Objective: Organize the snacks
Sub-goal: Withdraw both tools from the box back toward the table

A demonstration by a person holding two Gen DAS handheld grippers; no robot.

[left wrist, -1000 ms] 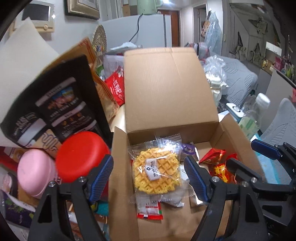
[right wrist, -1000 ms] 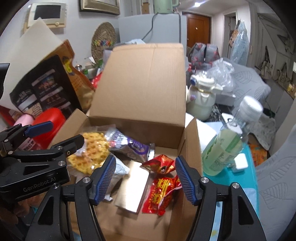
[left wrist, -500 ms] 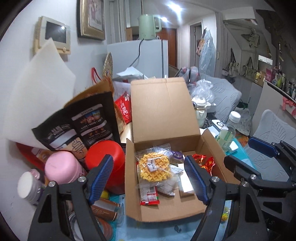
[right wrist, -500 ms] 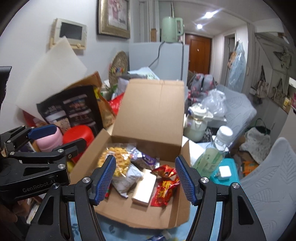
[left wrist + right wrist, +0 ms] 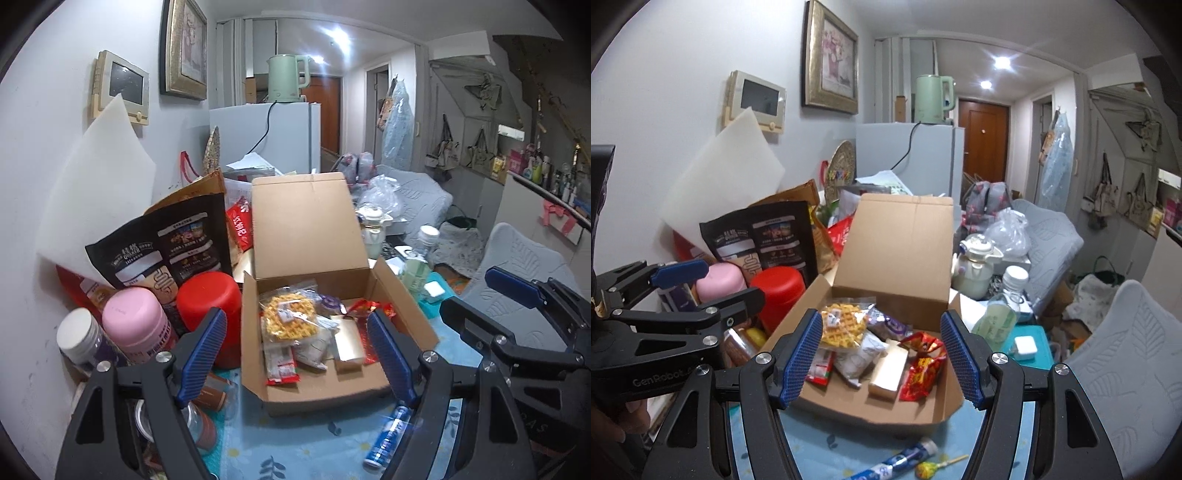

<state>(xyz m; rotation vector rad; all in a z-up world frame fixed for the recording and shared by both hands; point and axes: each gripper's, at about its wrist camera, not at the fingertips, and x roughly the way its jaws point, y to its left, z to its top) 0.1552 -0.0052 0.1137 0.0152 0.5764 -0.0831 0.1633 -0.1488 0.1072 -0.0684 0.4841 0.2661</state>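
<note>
Hovering both hand-held grippers, left (image 5: 295, 354) and right (image 5: 881, 354), released and empty, before the open brown cardboard box (image 5: 827, 400) of snacks, we next reach the blue tube (image 5: 897, 461) just in front of it.

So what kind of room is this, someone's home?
Most likely a small lived-in flat: a pale green electric kettle stands on a white fridge, a gilt-framed picture hangs on the wall, and an open cardboard box holds snacks.
</note>
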